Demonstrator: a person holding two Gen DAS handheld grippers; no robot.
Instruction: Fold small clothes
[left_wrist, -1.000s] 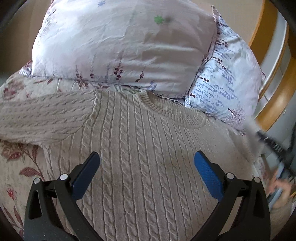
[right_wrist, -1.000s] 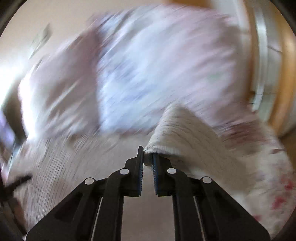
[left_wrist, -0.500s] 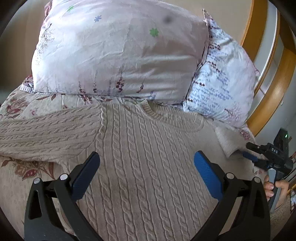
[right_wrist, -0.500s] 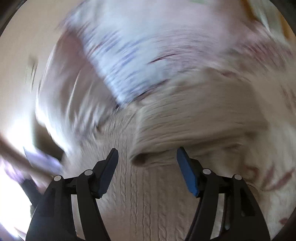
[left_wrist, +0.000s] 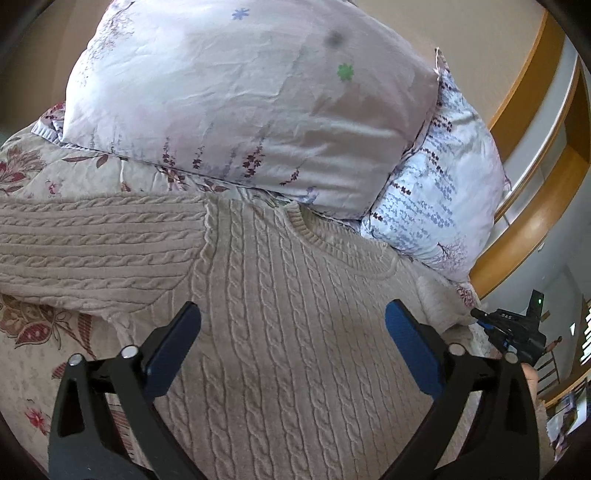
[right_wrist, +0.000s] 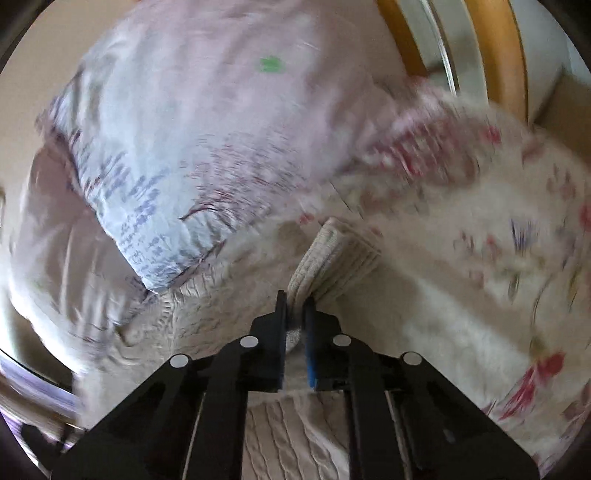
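The right hand-held gripper (right_wrist: 295, 314) is clamped on the ribbed cuff of the sweater's sleeve (right_wrist: 332, 254), which runs straight ahead of the fingers and away toward the right edge of the bed. That sleeve's long axis lies crosswise to the sweater body, so the fold would likely carry the cuff leftward over the chest; the right hand is plainly the nearer one for this.

The left hand-held gripper (left_wrist: 293, 343) hovers with its fingers wide apart above the sweater (left_wrist: 295, 332), holding nothing. The sweater is beige cable-knit, lying flat, neckline pointing away, its other sleeve (left_wrist: 92, 251) stretched out to the left. Beyond the collar sit two flowered pillows (left_wrist: 240, 103) on the floral bedspread (left_wrist: 29, 173).
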